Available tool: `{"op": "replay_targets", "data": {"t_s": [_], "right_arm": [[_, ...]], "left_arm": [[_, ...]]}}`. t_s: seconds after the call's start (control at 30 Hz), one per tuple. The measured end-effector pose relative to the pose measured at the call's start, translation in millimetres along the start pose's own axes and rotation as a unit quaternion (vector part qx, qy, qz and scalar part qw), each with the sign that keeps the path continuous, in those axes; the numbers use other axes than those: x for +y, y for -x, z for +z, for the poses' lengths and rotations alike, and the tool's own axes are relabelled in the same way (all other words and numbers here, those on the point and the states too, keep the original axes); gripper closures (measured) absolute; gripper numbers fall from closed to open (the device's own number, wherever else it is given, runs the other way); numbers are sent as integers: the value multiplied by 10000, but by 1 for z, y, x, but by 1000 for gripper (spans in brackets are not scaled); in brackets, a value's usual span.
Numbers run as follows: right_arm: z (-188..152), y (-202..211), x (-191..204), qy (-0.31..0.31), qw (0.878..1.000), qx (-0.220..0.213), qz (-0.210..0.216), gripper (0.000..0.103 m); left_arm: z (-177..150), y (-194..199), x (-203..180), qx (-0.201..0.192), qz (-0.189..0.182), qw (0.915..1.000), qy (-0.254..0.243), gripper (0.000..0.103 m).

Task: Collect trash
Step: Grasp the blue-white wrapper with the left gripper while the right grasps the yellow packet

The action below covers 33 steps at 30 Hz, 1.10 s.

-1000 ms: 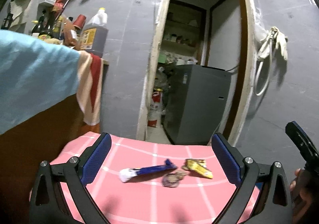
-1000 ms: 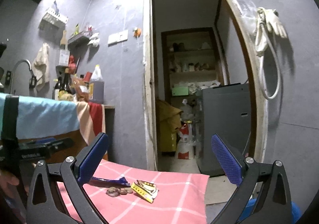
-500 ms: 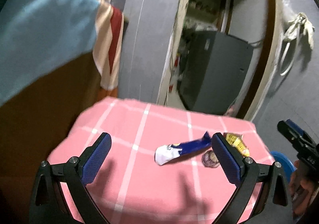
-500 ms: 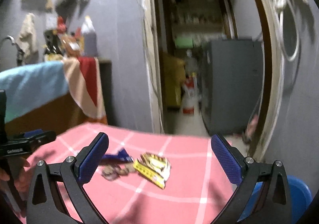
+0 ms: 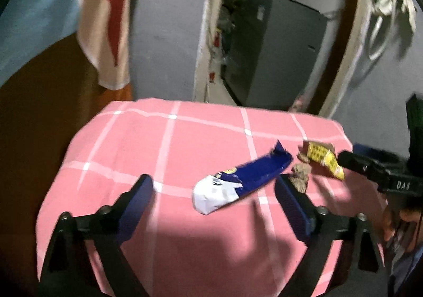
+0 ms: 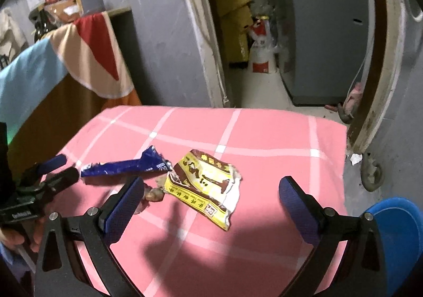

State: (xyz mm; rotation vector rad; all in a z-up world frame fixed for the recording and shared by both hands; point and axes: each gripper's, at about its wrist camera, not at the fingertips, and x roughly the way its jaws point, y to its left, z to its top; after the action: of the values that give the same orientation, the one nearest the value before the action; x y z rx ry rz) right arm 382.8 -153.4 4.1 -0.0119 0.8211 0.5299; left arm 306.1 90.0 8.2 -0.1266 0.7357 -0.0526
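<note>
Nothing is collected yet. The blue wrapper (image 5: 246, 178), the yellow wrapper (image 6: 203, 186) just beside it and brown scraps (image 5: 300, 178) touching both all lie on the pink cloth (image 5: 185, 143). The left gripper (image 5: 214, 204) and right gripper (image 6: 211, 199) hover spread wide, empty. A blue bin (image 6: 399, 228) waits beyond the cloth's edge.

Each hand-held gripper is a black frame with angular, cut-out arms and round silver screw heads at the joints. The left hand-held gripper (image 5: 213, 197) and the right hand-held gripper (image 6: 211, 200) both carry two fingers faced with dark blue, finely textured pads (image 6: 124, 207). White lettering marks the black body of each tool. Bare skin of the left hand (image 6: 15, 237) and the right hand (image 5: 401, 225) shows at the frame edges, beside a strip of blue sleeve.
</note>
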Motion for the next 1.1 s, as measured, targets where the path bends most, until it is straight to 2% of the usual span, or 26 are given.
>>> {"op": "replay_targets", "data": {"t_s": [0.13,0.17,0.37,0.43,0.63,0.7,0.73,1.1], "right_arm": [[4,-13,3,101,9997,237,36,10],[5,-16,3,105,9995,307,63,15],[7,-29,3,47,9983,547,196,38],[6,-30,2,30,9980,583,261,41],[5,-27,0,-27,9980,528,342,45],[5,-25,0,-39,9980,508,364,49],[5,-24,0,-36,9979,497,404,57],[-6,-6,3,127,9987,322,378,65]], "left_arm": [[0,-10,-7,230,-73,9995,-202,34],[1,-12,-9,262,-83,9993,-245,36],[2,-20,-24,406,-75,9973,-614,61],[2,-23,-29,472,-45,9963,-715,70],[2,-23,-39,469,-1,9953,-853,88],[1,-22,-40,437,-17,9955,-844,92],[1,-21,-40,435,-29,9956,-833,94],[-5,-3,-46,337,-116,9978,-567,97]]}}
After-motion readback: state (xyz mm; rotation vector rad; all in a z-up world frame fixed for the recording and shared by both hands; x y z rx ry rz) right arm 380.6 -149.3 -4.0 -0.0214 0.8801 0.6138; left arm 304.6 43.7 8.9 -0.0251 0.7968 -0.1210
